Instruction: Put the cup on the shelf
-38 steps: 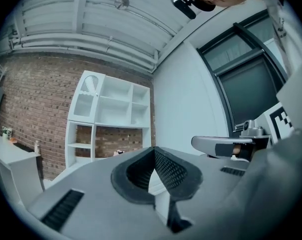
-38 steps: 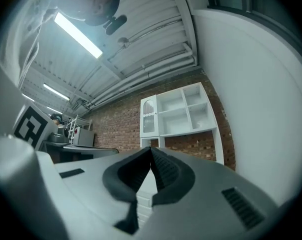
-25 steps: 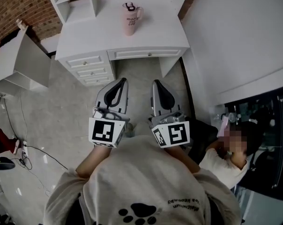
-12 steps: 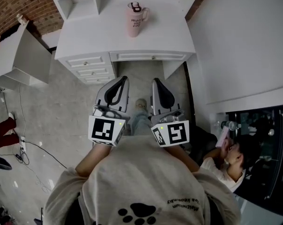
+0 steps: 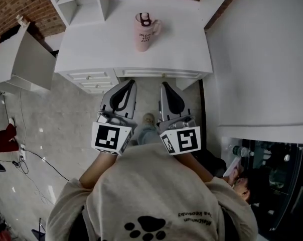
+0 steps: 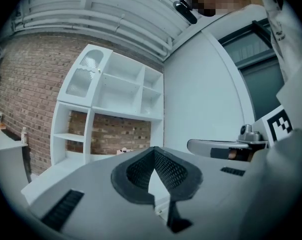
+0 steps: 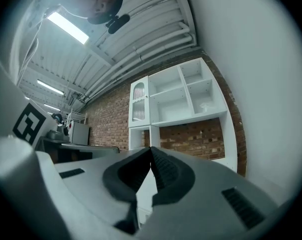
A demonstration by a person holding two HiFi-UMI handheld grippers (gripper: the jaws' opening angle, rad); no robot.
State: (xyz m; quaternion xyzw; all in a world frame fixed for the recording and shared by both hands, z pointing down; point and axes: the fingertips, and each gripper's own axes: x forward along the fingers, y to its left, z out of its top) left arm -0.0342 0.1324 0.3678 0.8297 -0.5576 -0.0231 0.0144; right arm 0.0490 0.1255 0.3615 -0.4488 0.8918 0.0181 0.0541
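Advancing, the person has brought the desk and cup nearer.

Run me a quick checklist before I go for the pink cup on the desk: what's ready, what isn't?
1. Cup upright on the desk, nothing crowding it: ok.
2. Left gripper empty: ok, jaws together with nothing between them.
3. Right gripper empty: ok, same state.
4. Jaws open for a grasp: not ok, both are shut.
5. Grippers at the cup: not ok, both hang short of the desk's front edge.
6. Shelf has a free bay: ok, its lowest bays look bare.
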